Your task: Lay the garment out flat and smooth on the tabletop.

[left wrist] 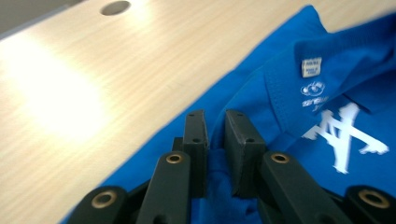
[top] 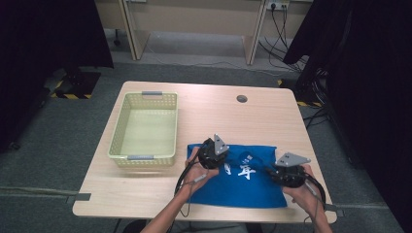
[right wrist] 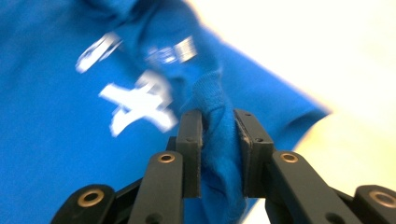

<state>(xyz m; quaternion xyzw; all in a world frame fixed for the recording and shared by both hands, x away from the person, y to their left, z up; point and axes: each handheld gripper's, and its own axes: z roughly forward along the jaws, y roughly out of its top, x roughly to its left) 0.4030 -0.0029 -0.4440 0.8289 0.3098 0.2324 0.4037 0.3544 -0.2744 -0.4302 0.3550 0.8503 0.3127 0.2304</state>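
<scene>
A blue shirt (top: 243, 187) with white printed characters lies folded on the near right part of the wooden table (top: 214, 111). My left gripper (top: 210, 154) sits at the shirt's left top edge, its jaws shut on a fold of the blue shirt (left wrist: 303, 121), as the left gripper view (left wrist: 215, 122) shows. My right gripper (top: 286, 174) is at the shirt's right edge. In the right gripper view a bunched ridge of the blue shirt (right wrist: 56, 79) is pinched between the jaws of my right gripper (right wrist: 218, 120).
A pale yellow-green plastic basket (top: 116, 145) with nothing in it stands on the left half of the table. A round cable hole (top: 242, 99) sits near the far edge. Dark curtains and cables surround the table on the grey floor.
</scene>
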